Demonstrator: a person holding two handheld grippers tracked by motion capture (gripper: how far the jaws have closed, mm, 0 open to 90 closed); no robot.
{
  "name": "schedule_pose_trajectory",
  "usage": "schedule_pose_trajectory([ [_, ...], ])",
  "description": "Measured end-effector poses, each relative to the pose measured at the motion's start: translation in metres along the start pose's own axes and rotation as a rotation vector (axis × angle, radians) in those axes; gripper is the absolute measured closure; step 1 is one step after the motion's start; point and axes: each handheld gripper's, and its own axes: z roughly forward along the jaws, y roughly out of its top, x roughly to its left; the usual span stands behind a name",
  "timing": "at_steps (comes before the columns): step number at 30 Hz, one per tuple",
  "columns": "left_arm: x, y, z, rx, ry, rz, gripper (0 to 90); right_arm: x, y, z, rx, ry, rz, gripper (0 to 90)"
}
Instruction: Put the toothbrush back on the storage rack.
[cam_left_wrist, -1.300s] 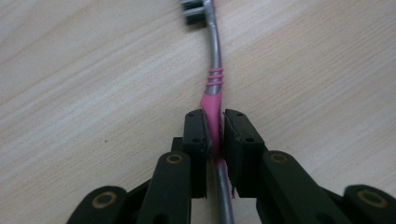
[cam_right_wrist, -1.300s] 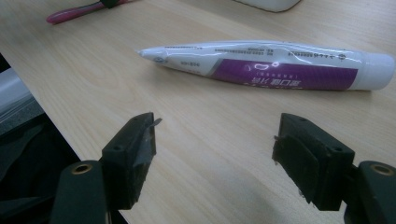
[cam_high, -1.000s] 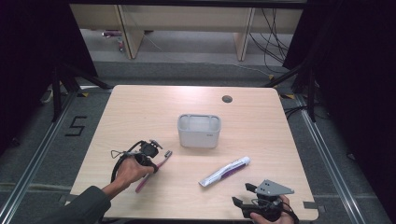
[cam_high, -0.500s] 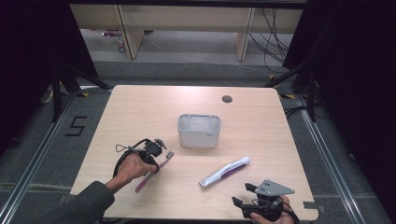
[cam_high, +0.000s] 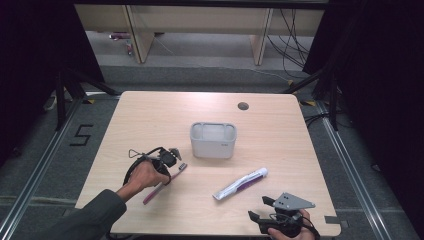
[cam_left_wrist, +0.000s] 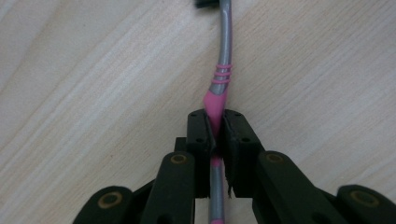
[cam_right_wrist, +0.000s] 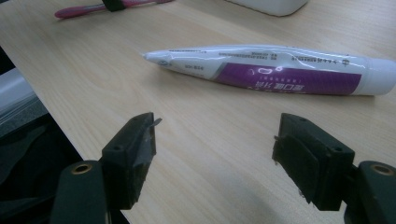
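On the left of the pale wooden desk (cam_high: 150, 115), the left tongs (cam_high: 172, 161) are clamped on a slim pink-and-grey plastic toothbrush (cam_high: 159, 187), which lies flat on the desk top with its bristle head (cam_high: 182, 166) pointing toward the middle. In the left gripper view the two black pads pinch the pink waist of the handle (cam_left_wrist: 214, 105), just below the ribbed pink rings, and the grey neck runs on past them to the dark head (cam_left_wrist: 208, 3). The toothbrush should be very light and fairly stiff, though the thin neck will flex a little; its smooth, rounded handle could twist or slide between flat pads (the rubbery pink section probably gives the best bite). The hold near the waist looks sound for lifting, as the long handle behind roughly balances the head.

In the middle stands a white rounded-rectangular plastic holder (cam_high: 213, 145), open at the top, just beyond the toothbrush head and apart from it.

Right of that lies a white-and-purple toothpaste tube (cam_high: 240, 183), flat on the desk. It is soft and would dent under a hard squeeze; the firmer cap end (cam_right_wrist: 380, 77) seems the safer place to take it.

At the right near edge, the right tongs (cam_high: 261, 208) stand wide apart and empty, near the tube without touching it (cam_right_wrist: 212, 154).
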Motion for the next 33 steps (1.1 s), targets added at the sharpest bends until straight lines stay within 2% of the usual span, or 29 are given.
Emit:
schedule_pose_trajectory([
  [2, 0.000, 0.002, 0.000, 0.008, -0.009, -0.004, 81.3, 0.000, 0.000, 0.000, 0.000, 0.001, 0.000, 29.3],
  [6, 0.001, 0.003, 0.001, 0.019, -0.007, 0.018, 81.4, 0.000, 0.000, 0.000, 0.000, 0.000, -0.003, 29.3],
  [7, 0.001, 0.003, 0.001, 0.018, -0.008, 0.020, 81.5, 0.001, 0.000, 0.000, 0.005, 0.012, 0.014, 29.3],
  [8, 0.002, 0.003, 0.000, 0.025, -0.009, 0.028, 81.5, 0.000, 0.000, 0.000, 0.003, 0.008, 0.010, 29.3],
  [11, 0.001, 0.003, 0.000, 0.023, -0.015, 0.032, 81.6, 0.000, 0.000, 0.000, -0.002, 0.001, 0.003, 29.3],
  [12, 0.001, 0.003, 0.000, 0.022, -0.013, 0.034, 81.7, 0.001, 0.000, 0.000, 0.003, 0.012, 0.017, 29.2],
  [15, 0.000, 0.001, -0.001, 0.012, -0.016, 0.041, 81.7, -0.001, 0.000, 0.000, -0.008, -0.005, -0.004, 29.3],
  [17, 0.004, -0.001, -0.007, -0.006, -0.011, 0.067, 81.8, -0.001, 0.000, -0.001, -0.011, -0.010, 0.000, 29.3],
  [19, 0.008, -0.005, -0.015, -0.044, -0.014, 0.061, 81.8, -0.002, 0.000, -0.001, -0.017, -0.010, 0.001, 29.3],
  [20, 0.010, -0.007, -0.020, -0.072, -0.025, 0.031, 81.8, -0.002, 0.000, 0.000, -0.024, -0.017, -0.002, 29.3],
  [21, 0.014, -0.009, -0.025, -0.109, -0.027, 0.032, 81.8, -0.002, 0.000, 0.000, -0.023, -0.010, 0.008, 29.4],
  [23, 0.020, -0.013, -0.035, -0.167, -0.044, 0.006, 81.8, -0.003, 0.000, -0.002, -0.021, -0.012, 0.008, 29.4],
  [24, 0.023, -0.016, -0.039, -0.198, -0.051, 0.001, 81.8, -0.001, 0.000, -0.002, -0.018, -0.007, 0.035, 29.4],
  [28, 0.033, -0.025, -0.053, -0.339, -0.096, -0.042, 81.8, -0.002, -0.001, -0.001, -0.019, -0.011, 0.035, 29.4],
  [29, 0.036, -0.026, -0.056, -0.370, -0.109, -0.046, 81.7, 0.000, -0.001, -0.002, -0.010, -0.011, 0.057, 29.4],
  [30, 0.039, -0.027, -0.058, -0.390, -0.126, -0.052, 81.7, -0.001, -0.001, -0.001, -0.022, -0.012, 0.036, 29.4],
  [33, 0.044, -0.029, -0.064, -0.464, -0.152, -0.074, 81.7, -0.001, -0.001, -0.001, -0.024, -0.015, 0.031, 29.4],
])
